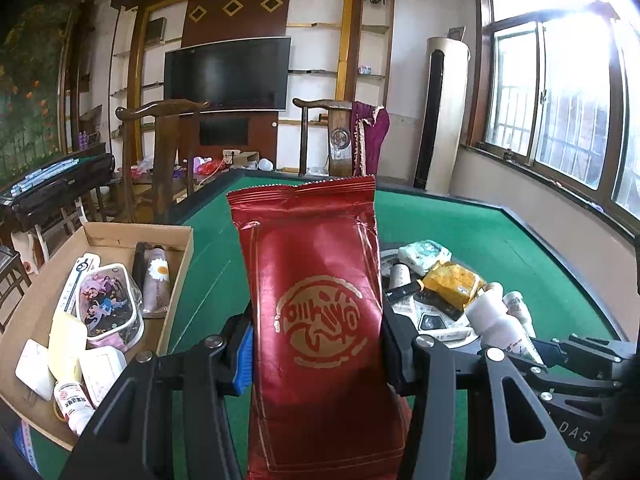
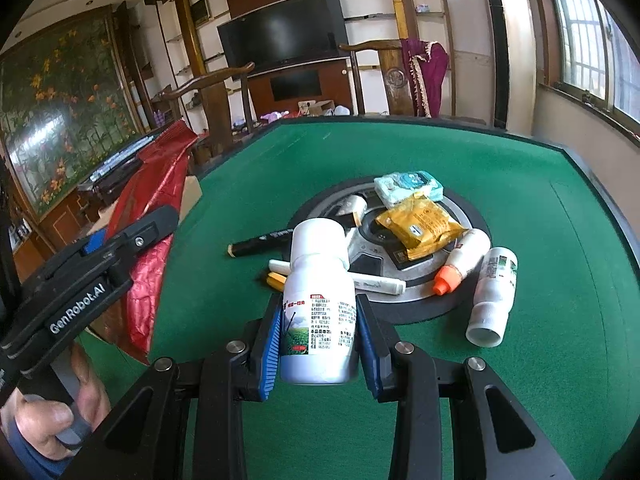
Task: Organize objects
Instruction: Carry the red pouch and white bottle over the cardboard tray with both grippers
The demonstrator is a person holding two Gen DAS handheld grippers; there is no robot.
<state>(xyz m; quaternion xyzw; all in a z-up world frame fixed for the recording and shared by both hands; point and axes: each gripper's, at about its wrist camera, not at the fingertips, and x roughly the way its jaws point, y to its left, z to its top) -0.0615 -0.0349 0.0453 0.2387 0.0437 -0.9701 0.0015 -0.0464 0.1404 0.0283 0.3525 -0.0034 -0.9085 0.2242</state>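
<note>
My left gripper (image 1: 316,356) is shut on a red foil packet (image 1: 316,300) with a gold seal, held upright above the green table; the packet also shows at the left of the right wrist view (image 2: 156,200). My right gripper (image 2: 318,340) is shut on a white pill bottle (image 2: 318,300) with a printed label, held upright above the felt. A cardboard box (image 1: 176,264) at the left holds several small items. More loose items lie on the table's round centre plate (image 2: 468,212): a yellow packet (image 2: 424,224), a tissue pack (image 2: 408,186), a white bottle (image 2: 494,292), an orange-capped tube (image 2: 460,260), a black marker (image 2: 264,242).
The green felt table (image 2: 540,360) has a raised dark rim. Wooden chairs (image 1: 160,160) stand at its far side, with a TV wall (image 1: 228,74) behind. A window (image 1: 560,92) is on the right.
</note>
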